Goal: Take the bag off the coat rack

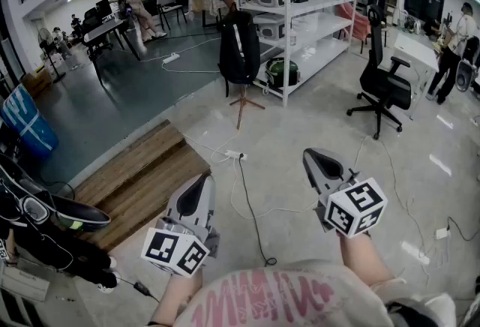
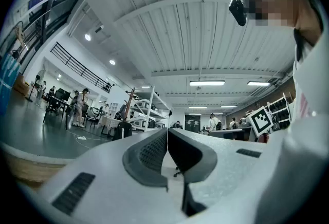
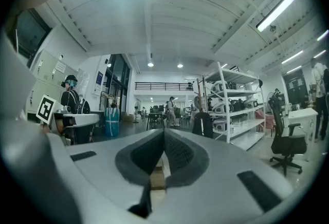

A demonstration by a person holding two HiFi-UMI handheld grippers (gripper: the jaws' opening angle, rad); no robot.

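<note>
While facing the far middle of the room, seeing the black bag (image 1: 239, 48) hanging on the wooden coat rack (image 1: 241, 109), just left of the white shelving (image 1: 287, 55) and well apart from both grippers. Holding the left gripper (image 1: 205, 178) near, jaws pressing together, gripping nothing. Holding the right gripper (image 1: 308, 154) near too, jaws likewise meeting, empty. Seeing a power strip (image 1: 234, 155) lying on the concrete floor (image 1: 315, 115) between, a black office chair (image 1: 381, 82) standing far right, wooden flooring (image 1: 142, 175) lying near left.
</note>
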